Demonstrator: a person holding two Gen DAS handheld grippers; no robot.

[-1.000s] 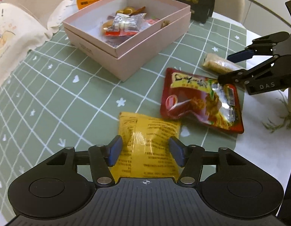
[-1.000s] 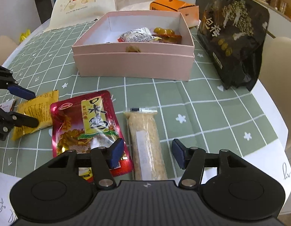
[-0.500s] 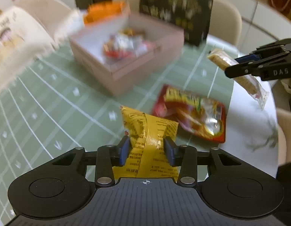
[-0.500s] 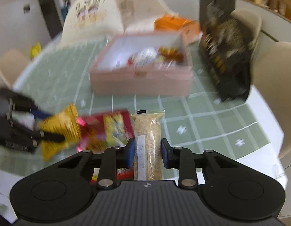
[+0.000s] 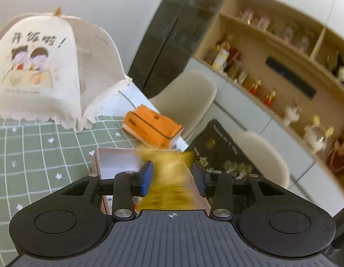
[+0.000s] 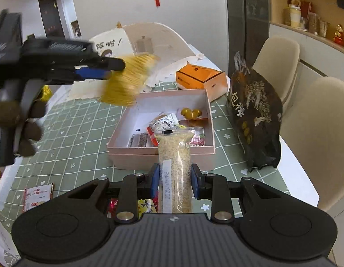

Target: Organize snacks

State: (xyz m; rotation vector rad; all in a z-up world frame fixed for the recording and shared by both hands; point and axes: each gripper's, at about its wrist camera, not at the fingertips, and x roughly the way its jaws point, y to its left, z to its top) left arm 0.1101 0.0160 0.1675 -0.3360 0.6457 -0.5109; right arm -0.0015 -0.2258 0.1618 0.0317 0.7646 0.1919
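The left gripper [image 5: 172, 179] is clamped on a yellow crinkly foil snack packet [image 6: 125, 80], held in the air above the far-left corner of the open pink cardboard box [image 6: 118, 138]; the packet is motion-blurred, so its print cannot be read. The right gripper [image 6: 174, 181] is pinched shut on a long clear plastic sleeve of pale crumbly snack [image 6: 174, 158], held just in front of the box's near wall.

Both packs look light. The yellow packet seems soft and springy, likely to flop and slide between the pads, so a hold near its middle, as here, seems wise. The clear sleeve looks firmer but brittle inside; squeezing hard could crush the contents. It is held near its lower end across the narrow width.

The sleeve's long axis runs straight away from the right gripper, sealed top pointing over the box. The yellow packet's long axis also runs forward along the left gripper's fingers.

1 small red-and-white sachet [image 6: 37, 197] lies on the green checked tablecloth [image 6: 82, 129], well short of the box to its left.
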